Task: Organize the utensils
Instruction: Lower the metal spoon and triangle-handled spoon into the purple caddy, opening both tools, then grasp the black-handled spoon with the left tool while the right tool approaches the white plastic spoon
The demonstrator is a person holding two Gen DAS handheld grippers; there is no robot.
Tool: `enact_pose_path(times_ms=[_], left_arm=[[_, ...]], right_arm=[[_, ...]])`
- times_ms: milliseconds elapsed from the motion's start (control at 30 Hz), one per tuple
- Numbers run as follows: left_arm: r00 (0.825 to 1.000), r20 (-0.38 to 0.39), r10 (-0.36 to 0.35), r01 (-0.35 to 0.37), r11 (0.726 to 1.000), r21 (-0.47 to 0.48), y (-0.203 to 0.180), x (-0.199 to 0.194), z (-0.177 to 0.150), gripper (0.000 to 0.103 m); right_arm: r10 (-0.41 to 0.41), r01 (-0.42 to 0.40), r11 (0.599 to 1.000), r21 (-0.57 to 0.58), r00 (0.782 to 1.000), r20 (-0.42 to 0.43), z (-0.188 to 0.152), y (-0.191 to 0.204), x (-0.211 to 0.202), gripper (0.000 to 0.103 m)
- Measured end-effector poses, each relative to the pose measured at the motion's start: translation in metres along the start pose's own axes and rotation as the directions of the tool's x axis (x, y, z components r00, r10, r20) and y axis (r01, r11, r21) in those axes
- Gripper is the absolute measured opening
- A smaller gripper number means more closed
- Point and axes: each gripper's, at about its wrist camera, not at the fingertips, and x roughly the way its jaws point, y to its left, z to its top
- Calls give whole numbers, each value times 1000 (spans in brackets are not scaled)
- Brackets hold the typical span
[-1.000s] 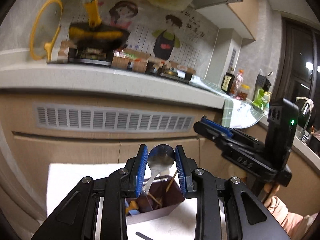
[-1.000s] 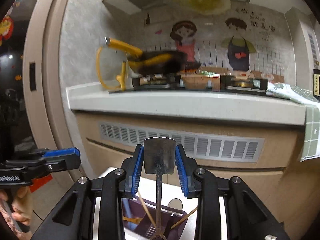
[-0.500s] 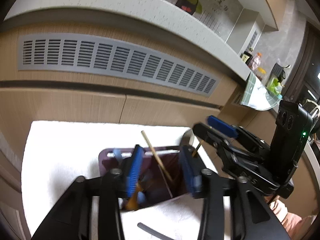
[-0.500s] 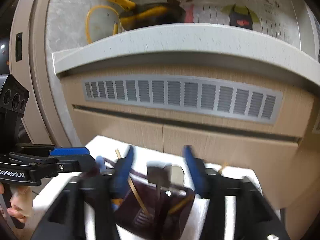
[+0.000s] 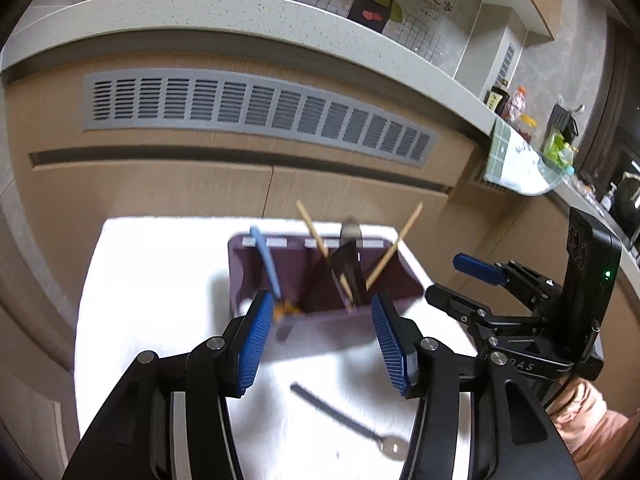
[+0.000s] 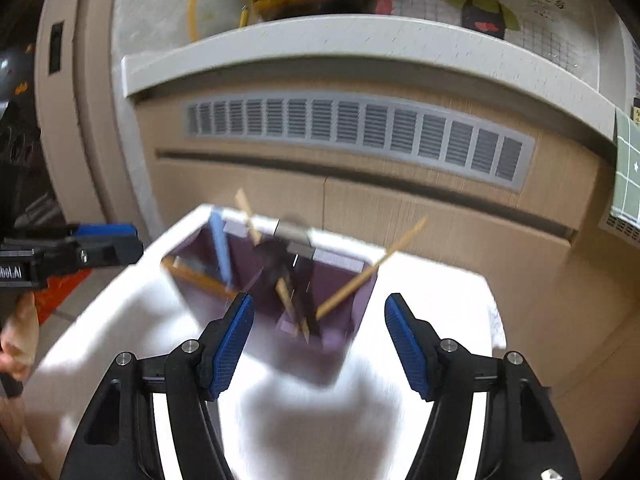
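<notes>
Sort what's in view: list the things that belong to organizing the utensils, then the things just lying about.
Belongs to the job:
- dark purple plastic utensil caddy
- blue-handled utensil
- wooden chopsticks
- metal spoon on the white cloth
- open left gripper
- open right gripper

Just lying about:
- sauce bottles
- grey vent grille
</notes>
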Motion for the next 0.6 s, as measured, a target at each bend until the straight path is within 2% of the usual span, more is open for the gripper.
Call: enact_pose_path(times_ms=[167, 400, 500, 600], left_arm=[[998, -47, 30, -30, 1000, -7, 0, -9, -35, 55], [989, -117, 87, -91, 995, -28, 12, -12, -74, 59], [985, -158, 66, -71, 997, -26, 12, -3, -85, 59], [976, -219, 14, -15, 1000, 0, 2, 17, -90, 59]], right_arm=[[70, -72, 997, -11, 990, -123, -43, 15, -4, 65], [204, -214, 977, -6, 936, -286, -105, 44, -7, 65], [239, -253, 967, 3, 910, -338, -128, 57, -9, 64], [201, -229, 973, -33, 907, -371, -146, 64, -11, 64]])
